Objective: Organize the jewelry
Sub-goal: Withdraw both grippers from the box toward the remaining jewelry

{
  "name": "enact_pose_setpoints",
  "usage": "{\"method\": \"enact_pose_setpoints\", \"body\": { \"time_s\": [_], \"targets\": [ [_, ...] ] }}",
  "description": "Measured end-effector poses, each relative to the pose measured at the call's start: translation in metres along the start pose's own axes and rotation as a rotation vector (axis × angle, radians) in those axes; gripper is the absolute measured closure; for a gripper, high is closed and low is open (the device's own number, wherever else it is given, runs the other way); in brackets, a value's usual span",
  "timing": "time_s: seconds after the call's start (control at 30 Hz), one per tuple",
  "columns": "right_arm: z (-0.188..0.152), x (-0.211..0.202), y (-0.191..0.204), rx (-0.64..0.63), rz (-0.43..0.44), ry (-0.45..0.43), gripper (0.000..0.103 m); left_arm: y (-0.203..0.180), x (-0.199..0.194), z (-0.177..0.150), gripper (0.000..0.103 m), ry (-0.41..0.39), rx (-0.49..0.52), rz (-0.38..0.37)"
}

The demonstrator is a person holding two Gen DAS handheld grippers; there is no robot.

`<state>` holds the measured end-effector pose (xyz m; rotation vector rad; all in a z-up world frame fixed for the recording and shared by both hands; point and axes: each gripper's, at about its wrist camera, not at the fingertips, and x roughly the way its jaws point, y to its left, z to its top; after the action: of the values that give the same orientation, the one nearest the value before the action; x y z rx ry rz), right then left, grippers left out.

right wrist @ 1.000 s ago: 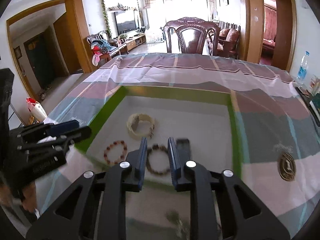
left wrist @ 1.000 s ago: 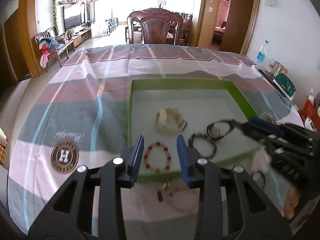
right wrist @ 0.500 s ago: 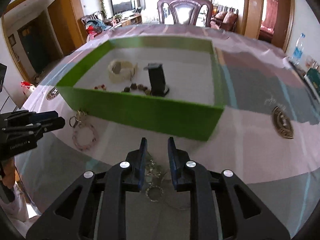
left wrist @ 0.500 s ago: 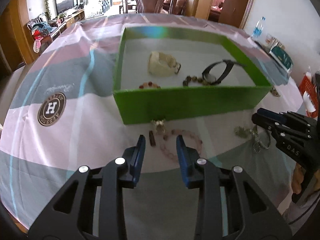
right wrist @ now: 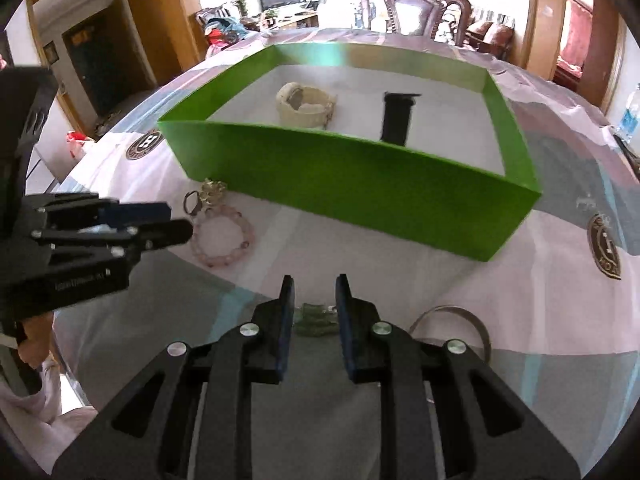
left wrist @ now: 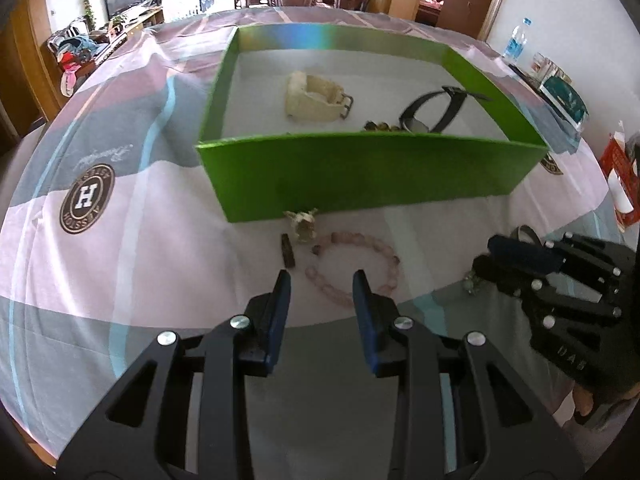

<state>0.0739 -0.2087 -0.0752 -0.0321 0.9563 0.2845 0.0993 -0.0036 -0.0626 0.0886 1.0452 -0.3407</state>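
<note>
A green box (left wrist: 360, 176) holds a cream watch (left wrist: 316, 98), a black watch (left wrist: 434, 110) and a dark bead bracelet (left wrist: 380, 125). In front of it on the cloth lie a pink bead bracelet (left wrist: 356, 260), a small gold charm (left wrist: 303, 224) and a dark clasp (left wrist: 287, 251). My left gripper (left wrist: 320, 280) is open just above the pink bracelet's near side. My right gripper (right wrist: 314, 286) is open over a green bead piece (right wrist: 314, 318), with a metal bangle (right wrist: 452, 320) to its right. The box (right wrist: 352, 184), both watches and the pink bracelet (right wrist: 222, 236) also show in the right wrist view.
The table carries a striped pink and grey cloth (left wrist: 120, 240) with a round logo (left wrist: 86, 200). A water bottle (left wrist: 518, 40), a teal box (left wrist: 564, 100) and a red pack (left wrist: 620, 168) stand at the right edge. A wooden chair (right wrist: 416, 4) stands behind the table.
The black watch now lies in the box, released by the right gripper. Both grippers have pulled back and dropped low to the cloth in front of the box.
</note>
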Motion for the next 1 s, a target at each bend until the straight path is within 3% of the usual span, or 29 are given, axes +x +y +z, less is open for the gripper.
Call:
{"method": "enact_pose_setpoints", "body": {
  "time_s": [0.17, 0.23, 0.33, 0.4, 0.5, 0.8, 1.0],
  "targets": [
    [-0.001, -0.003, -0.012, 0.031, -0.039, -0.006, 0.058, -0.004, 0.013, 0.001, 0.069, 0.030, 0.003, -0.006],
    [0.000, -0.004, -0.016, 0.042, -0.040, -0.012, 0.055, -0.004, 0.017, 0.003, 0.069, 0.037, -0.004, -0.012],
    [0.000, -0.006, -0.023, 0.056, -0.041, -0.012, 0.055, -0.006, 0.020, 0.004, 0.071, 0.036, 0.005, 0.000],
    [-0.001, -0.004, -0.025, 0.062, -0.038, -0.007, 0.055, -0.006, 0.021, 0.003, 0.088, 0.036, 0.009, -0.005],
    [-0.002, -0.002, -0.024, 0.066, -0.029, -0.004, 0.055, -0.005, 0.020, 0.000, 0.094, 0.034, 0.022, -0.006],
    [-0.005, -0.001, -0.018, 0.048, -0.013, 0.003, 0.055, 0.018, 0.003, -0.017, 0.094, 0.024, -0.002, 0.052],
    [-0.011, 0.009, -0.002, 0.011, 0.026, 0.037, 0.055, 0.022, -0.002, -0.018, 0.093, 0.013, -0.011, 0.050]
  ]
}}
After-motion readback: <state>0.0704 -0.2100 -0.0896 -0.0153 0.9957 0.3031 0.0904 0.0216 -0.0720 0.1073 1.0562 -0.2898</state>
